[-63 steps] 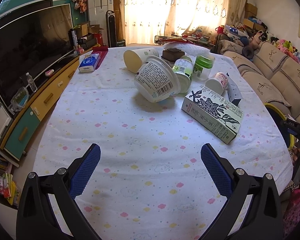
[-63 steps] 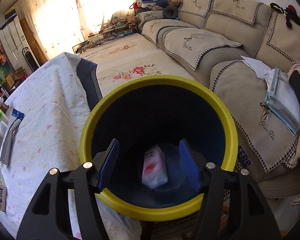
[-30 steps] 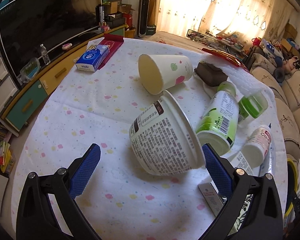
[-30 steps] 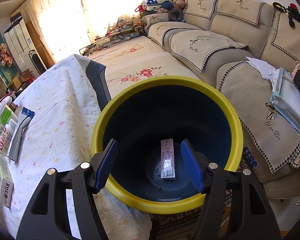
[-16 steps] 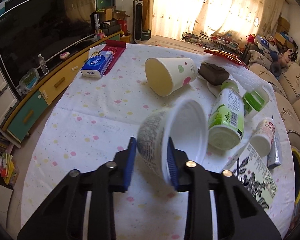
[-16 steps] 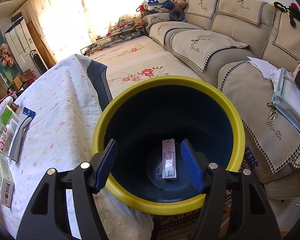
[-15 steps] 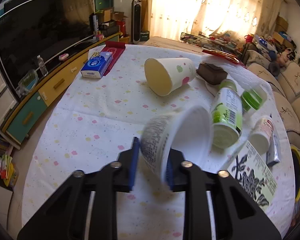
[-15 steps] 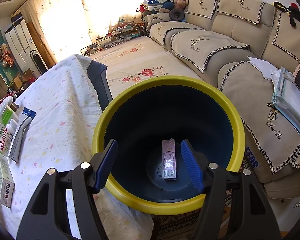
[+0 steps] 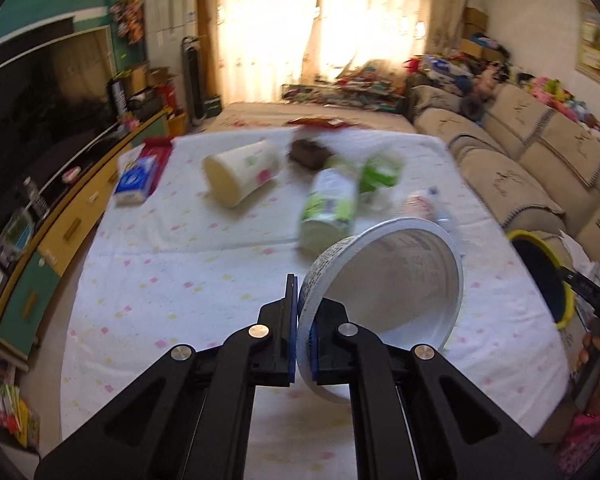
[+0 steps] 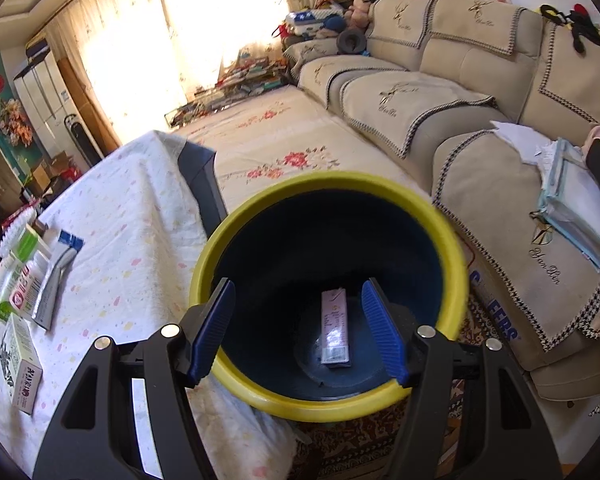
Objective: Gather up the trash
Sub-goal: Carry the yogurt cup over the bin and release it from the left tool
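Your left tool (image 9: 303, 330), pinching the wide white printed plastic tub (image 9: 384, 276) by its rim, has a green-labelled bottle (image 9: 328, 212) and a tipped cream paper cup (image 9: 240, 172) ahead on the counter (image 9: 160, 280), while your right tool (image 10: 296, 328) hangs agape, gripping nothing, over the yellow-rimmed dark bin (image 10: 448, 240).

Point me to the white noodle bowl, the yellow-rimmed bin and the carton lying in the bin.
white noodle bowl (image 9: 396, 280): left wrist view, inner wall.
yellow-rimmed bin (image 10: 332, 182): right wrist view, far part of the yellow rim.
carton (image 10: 335, 328): right wrist view, middle of its upward face.
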`<state>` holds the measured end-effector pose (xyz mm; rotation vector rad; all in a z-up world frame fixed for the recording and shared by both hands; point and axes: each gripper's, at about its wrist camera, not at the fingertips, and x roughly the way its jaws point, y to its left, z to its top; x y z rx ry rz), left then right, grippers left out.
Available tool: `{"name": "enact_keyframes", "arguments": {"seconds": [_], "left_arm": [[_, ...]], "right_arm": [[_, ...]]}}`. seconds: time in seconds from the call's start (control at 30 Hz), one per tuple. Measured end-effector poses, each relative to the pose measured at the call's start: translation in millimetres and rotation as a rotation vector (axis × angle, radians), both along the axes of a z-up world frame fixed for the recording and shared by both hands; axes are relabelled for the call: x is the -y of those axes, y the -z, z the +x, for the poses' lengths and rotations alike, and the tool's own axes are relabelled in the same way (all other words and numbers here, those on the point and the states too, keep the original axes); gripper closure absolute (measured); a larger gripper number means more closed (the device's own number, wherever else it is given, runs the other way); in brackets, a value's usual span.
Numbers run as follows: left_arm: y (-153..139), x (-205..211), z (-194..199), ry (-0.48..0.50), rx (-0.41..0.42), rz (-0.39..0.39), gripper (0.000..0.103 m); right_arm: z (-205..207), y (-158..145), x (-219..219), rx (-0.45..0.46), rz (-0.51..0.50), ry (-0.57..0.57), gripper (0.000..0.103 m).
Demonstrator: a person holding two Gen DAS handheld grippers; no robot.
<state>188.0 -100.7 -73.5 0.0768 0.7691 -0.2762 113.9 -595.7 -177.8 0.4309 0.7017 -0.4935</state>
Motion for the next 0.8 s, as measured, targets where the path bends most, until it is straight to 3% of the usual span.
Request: {"name": "enact_keyframes", "arguments": {"seconds": [0.17, 0.37, 0.67, 0.8], "left_arm": [[-25, 68, -16, 0.183, 0.032, -0.023, 0.098], [-29, 166, -23, 0.357, 0.032, -0.024, 0.098], [1, 315, -13, 0.517, -0.036, 0.012, 0.098], [23, 366, -2, 0.551, -0.051, 0.064, 0.098]], "right_arm": [[-33, -18, 15, 0.045, -0.029, 0.047, 0.040], [-81, -32, 38, 0.095, -0.045, 0.117, 0.040], [-132, -35, 74, 0.128, -0.033, 0.216, 0.040], [-141, -32, 84, 0.129, -0.025, 0.237, 0.040]]}}
